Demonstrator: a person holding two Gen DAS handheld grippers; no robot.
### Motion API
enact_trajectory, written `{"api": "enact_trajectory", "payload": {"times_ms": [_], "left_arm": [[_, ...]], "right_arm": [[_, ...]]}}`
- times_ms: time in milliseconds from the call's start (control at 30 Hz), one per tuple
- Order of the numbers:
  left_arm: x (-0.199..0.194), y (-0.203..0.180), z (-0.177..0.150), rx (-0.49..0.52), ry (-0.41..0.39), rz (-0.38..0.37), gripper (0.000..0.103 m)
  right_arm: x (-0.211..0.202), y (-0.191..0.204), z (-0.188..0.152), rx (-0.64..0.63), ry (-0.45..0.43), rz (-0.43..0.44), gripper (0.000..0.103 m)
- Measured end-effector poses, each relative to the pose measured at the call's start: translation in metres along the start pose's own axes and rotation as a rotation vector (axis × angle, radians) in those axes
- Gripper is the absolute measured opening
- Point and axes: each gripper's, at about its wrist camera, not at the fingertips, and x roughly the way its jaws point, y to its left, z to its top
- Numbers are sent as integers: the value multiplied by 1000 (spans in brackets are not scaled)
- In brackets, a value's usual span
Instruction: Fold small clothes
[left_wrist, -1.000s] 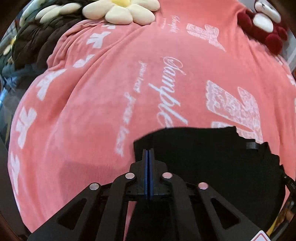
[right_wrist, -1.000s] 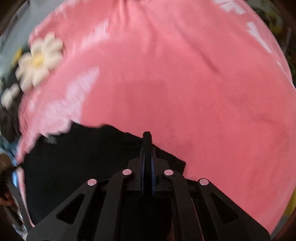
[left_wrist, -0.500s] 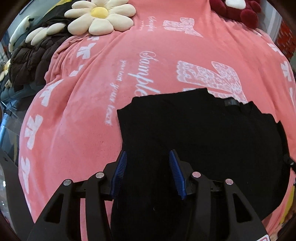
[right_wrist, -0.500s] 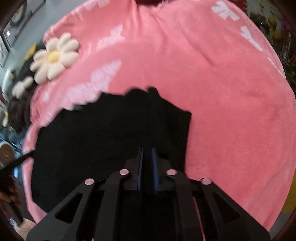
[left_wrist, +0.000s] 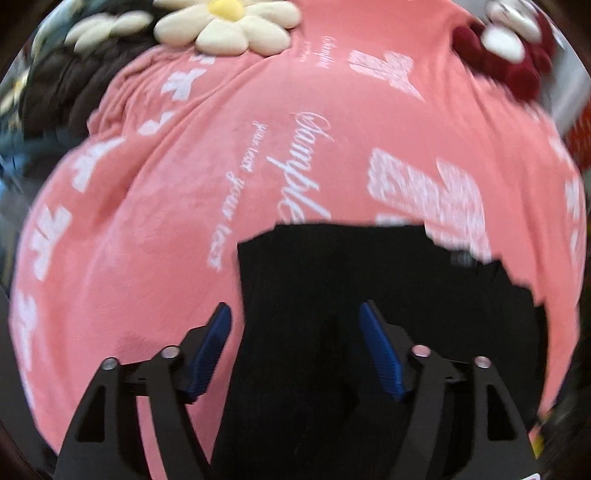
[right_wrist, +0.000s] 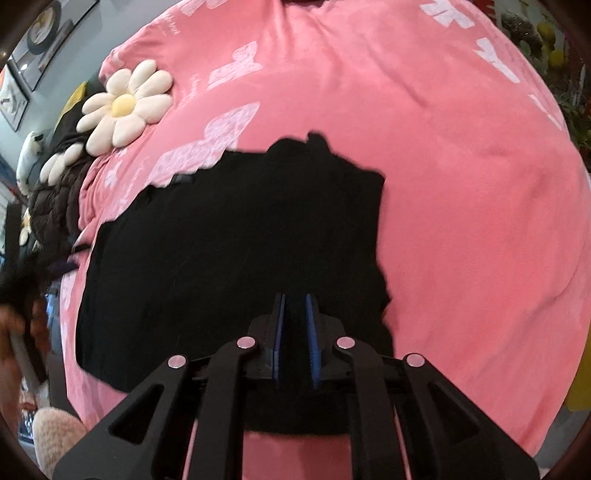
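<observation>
**Black garment flat on pink blanket, left jaws spreading, right nearly closed**

Pink blanket (left_wrist: 184, 206) with white lettering fills both views; it's the work surface. Black garment (right_wrist: 236, 243) lies spread on it, lower centre of both frames, top edge ragged against the white print.

Left gripper (left_wrist: 293, 321): jaws opening, blue pads wide apart at bottom centre of the left wrist view. Garment's left edge sits in the gap between the pads, but neither pad presses on it, so released. Left pad is over bare blanket, right pad over black cloth. View is motion-blurred.

Right gripper (right_wrist: 295, 306): fingers almost together, thin slit between the blue pads, bottom centre of the right wrist view. Tips sit over the garment's lower right part. Dark cloth shows in the slit (can't tell if a fold is actually pinched or it's just the garment behind).

Background:
- daisy cushion (left_wrist: 225, 26) top centre of left view, touching the blanket's far edge
- dark quilted fabric (left_wrist: 70, 85) upper left, beside the cushion
- red-and-white plush toy (left_wrist: 509, 55) upper right
- blurred hand (right_wrist: 14, 332) at left edge of right view
</observation>
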Motion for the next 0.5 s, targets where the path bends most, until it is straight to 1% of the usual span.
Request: {"api": "enact_trajectory", "payload": {"times_ms": [67, 100, 133, 167, 200, 233, 267, 300, 333, 367, 400, 433, 467, 500], "left_arm": [[12, 5, 10, -39, 32, -1, 72], [19, 9, 14, -59, 42, -16, 70], [23, 10, 16, -68, 36, -36, 61], [25, 9, 18, -55, 14, -64, 49], [27, 8, 20, -34, 11, -75, 12], [28, 3, 21, 8, 10, -79, 5], [25, 1, 21, 15, -12, -81, 5], [14, 1, 23, 25, -76, -94, 5], [9, 3, 25, 19, -104, -93, 5], [4, 7, 27, -5, -125, -94, 5], [2, 15, 29, -54, -133, -106, 5], [6, 20, 30, -84, -125, -102, 6], [15, 20, 29, -74, -91, -79, 6], [26, 17, 27, -42, -49, -59, 7]], "right_arm": [[3, 0, -10, 9, 18, 6, 12], [3, -1, -14, 18, 24, 9, 12], [2, -2, -17, 26, 28, 15, 12], [3, -2, -20, 32, 34, 21, 12], [4, -2, -22, 33, 38, 20, 12], [3, -2, -22, 36, 38, 20, 12], [3, -3, -20, 38, 33, 24, 12], [0, -4, -18, 42, 23, 27, 12], [-3, -5, -13, 46, 8, 28, 12], [-3, -7, -8, 47, 2, 29, 13], [-3, -9, -1, 49, -4, 27, 16], [-2, -11, 8, 52, -19, 16, 29], [0, -13, 15, 50, -34, 6, 39], [0, -13, 23, 45, -50, -7, 40]]}}
